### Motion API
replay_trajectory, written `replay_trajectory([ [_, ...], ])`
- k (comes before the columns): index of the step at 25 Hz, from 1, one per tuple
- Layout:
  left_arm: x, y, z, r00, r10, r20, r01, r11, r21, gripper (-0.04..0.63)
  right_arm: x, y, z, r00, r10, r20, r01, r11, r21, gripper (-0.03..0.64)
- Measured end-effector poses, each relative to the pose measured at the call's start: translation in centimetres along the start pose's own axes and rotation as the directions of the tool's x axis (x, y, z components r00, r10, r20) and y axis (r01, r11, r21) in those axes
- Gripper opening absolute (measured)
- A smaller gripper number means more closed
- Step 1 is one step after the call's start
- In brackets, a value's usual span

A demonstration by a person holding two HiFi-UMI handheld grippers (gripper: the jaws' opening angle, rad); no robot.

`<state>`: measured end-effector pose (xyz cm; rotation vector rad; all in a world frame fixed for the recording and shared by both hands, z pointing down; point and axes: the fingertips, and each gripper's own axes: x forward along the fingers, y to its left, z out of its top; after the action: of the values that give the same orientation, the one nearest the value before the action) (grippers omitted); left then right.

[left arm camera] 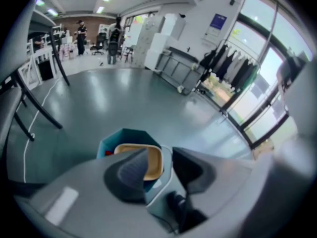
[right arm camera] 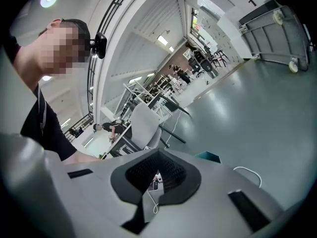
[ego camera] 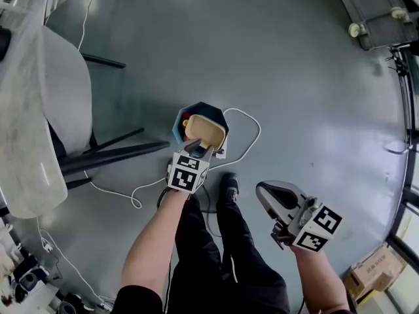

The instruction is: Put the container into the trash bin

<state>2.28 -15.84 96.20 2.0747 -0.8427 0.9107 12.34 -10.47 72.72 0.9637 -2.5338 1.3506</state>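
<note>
Directly beneath left gripper (ego camera: 198, 146) (left arm camera: 159, 158), with its 2 jaws spread wide and clamping nothing: tan rounded-rectangular plastic container (ego camera: 204, 131) (left arm camera: 152, 163), lying in the mouth of a teal angular trash bin (ego camera: 196, 107) (left arm camera: 112, 141) on the grey floor (ego camera: 294, 77). Contact between container and jaw tips: unclear. Off to that gripper's right, well apart from bin: right gripper (ego camera: 264, 191) (right arm camera: 157, 158), jaws pressed together, empty. Just beside bin, on right gripper's side: looping white cable (ego camera: 252, 142).
</note>
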Motion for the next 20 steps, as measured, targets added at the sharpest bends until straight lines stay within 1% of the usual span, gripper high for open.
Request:
replay_trajectory([
  [3,-4.3,-1.2,2.4,0.998,0.007,0.062,-0.004,0.999,-0.053,0.149,-0.6,3.2,1.9,1.0,0.026,-0.003,-0.027,0.999,-0.033,-0.006],
  [7,-10.5,-2.4,7.1,0.989,0.035,0.144,-0.03,0.999,-0.032,0.106,-0.8,6.4,5.1,0.999,0.036,0.013,-0.034,0.993,-0.117,-0.006],
  [10,-15.5,-3.7,11.1,0.976,0.051,0.214,-0.048,0.999,-0.019,0.086,-1.5,9.1,8.1,0.998,0.047,0.031,-0.041,0.984,-0.171,-0.006],
  [13,-20.7,-5.5,14.8,0.955,0.087,0.284,-0.082,0.996,-0.027,0.061,-3.5,12.1,11.1,0.997,0.063,0.049,-0.05,0.974,-0.22,-0.006],
  [16,-25.4,-6.8,18.3,0.927,0.129,0.351,-0.124,0.992,-0.039,0.043,-5.3,14.6,14.1,0.993,0.078,0.084,-0.053,0.964,-0.261,-0.006],
  [20,-30.4,-9.5,21.4,0.892,0.167,0.419,-0.166,0.985,-0.037,0.029,-7.8,17.1,16.9,0.986,0.105,0.129,-0.06,0.948,-0.314,-0.006],
])
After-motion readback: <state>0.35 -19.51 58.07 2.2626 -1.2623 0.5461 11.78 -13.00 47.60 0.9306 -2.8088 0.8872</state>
